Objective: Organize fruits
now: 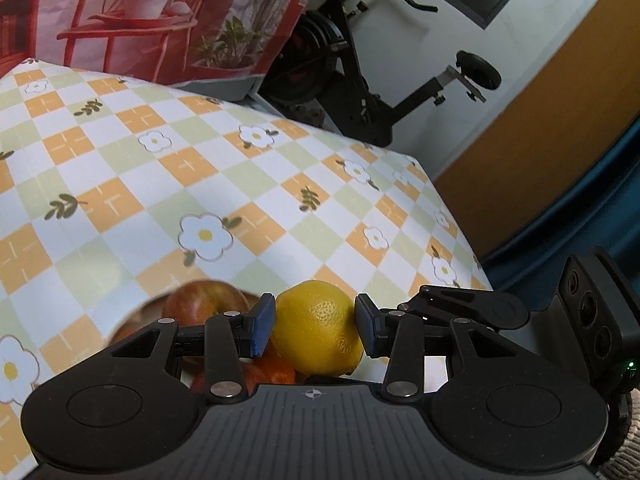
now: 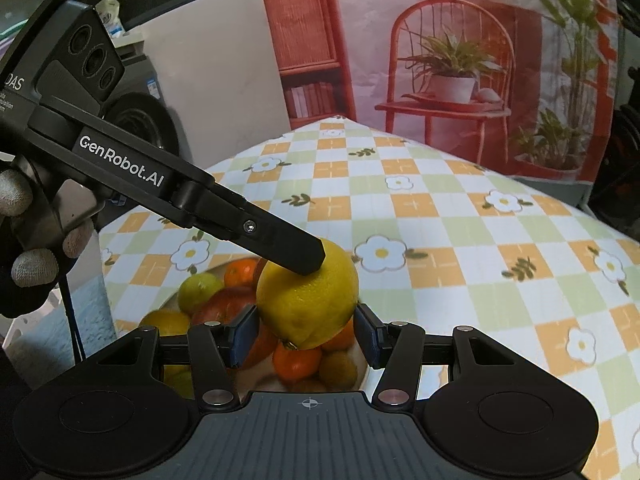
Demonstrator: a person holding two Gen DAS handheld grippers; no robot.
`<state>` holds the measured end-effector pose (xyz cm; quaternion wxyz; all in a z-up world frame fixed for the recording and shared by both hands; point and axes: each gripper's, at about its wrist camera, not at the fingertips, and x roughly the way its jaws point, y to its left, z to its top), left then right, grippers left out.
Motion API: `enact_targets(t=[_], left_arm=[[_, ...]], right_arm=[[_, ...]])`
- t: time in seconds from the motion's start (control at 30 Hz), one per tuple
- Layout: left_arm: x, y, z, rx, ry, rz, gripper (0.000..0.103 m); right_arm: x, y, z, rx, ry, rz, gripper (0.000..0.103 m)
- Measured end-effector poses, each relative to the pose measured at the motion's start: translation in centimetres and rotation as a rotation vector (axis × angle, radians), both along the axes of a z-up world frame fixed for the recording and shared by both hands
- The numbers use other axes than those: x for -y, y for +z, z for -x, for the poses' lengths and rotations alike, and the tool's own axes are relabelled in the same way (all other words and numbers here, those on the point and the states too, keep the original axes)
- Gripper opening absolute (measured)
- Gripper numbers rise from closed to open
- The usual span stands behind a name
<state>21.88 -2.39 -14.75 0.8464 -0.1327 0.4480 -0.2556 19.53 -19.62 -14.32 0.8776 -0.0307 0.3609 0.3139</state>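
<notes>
A yellow lemon [image 1: 316, 328] sits between the blue pads of my left gripper [image 1: 315, 328], which is shut on its sides. In the right wrist view the same lemon [image 2: 308, 300] also fills the gap of my right gripper [image 2: 306, 334]. Both pads there touch its lower sides, and a left finger [image 2: 296, 252] lies across its top. Just below the lemon is a bowl [image 2: 168, 304] holding a green citrus [image 2: 200, 288], a red apple [image 2: 224, 304] and tangerines [image 2: 296, 360]. The apple [image 1: 204, 300] also shows in the left wrist view.
A table with a checkered flower cloth [image 2: 460, 240] spreads ahead and to the right. A printed backdrop [image 2: 440, 60] hangs behind it. An exercise bike [image 1: 352, 80] stands past the far edge. A gloved hand [image 2: 24, 240] holds the left gripper, and the right gripper's body [image 1: 592, 312] is at the edge.
</notes>
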Motion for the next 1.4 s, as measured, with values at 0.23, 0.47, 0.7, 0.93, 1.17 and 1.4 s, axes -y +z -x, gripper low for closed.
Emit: enact_targets(t=[0.23, 0.47, 0.7, 0.93, 1.17, 1.4], left_arm=[[0.6, -0.8, 0.9, -0.023, -0.019, -0.027, 0.045], [0.7, -1.4, 1.2, -0.047, -0.03, -0.038, 0.045], [1.0, -1.7, 1.6, -0.042, -0.049, -0.055, 0.045], [1.0, -0.8, 2.3, 0.027, -0.023, -0.095, 0.047], [0.0, 0.7, 3.1, 0.116, 0.06, -0.139, 0.065], [-1.0, 1.9, 4.4, 0.216, 0.155, -0.245, 0.074]], right_arm=[[0.2, -1.1, 1.4, -0.023, -0.015, -0.014, 0.048], [0.2, -1.7, 2.2, -0.041, -0.01, -0.012, 0.048], [0.1, -2.3, 2.4, -0.05, -0.01, 0.001, 0.049], [-0.3, -2.3, 2.6, -0.038, -0.003, 0.03, 0.053], [-0.6, -2.0, 2.7, -0.014, -0.02, 0.02, 0.064], [-0.5, -2.2, 3.2, -0.003, -0.082, -0.015, 0.07]])
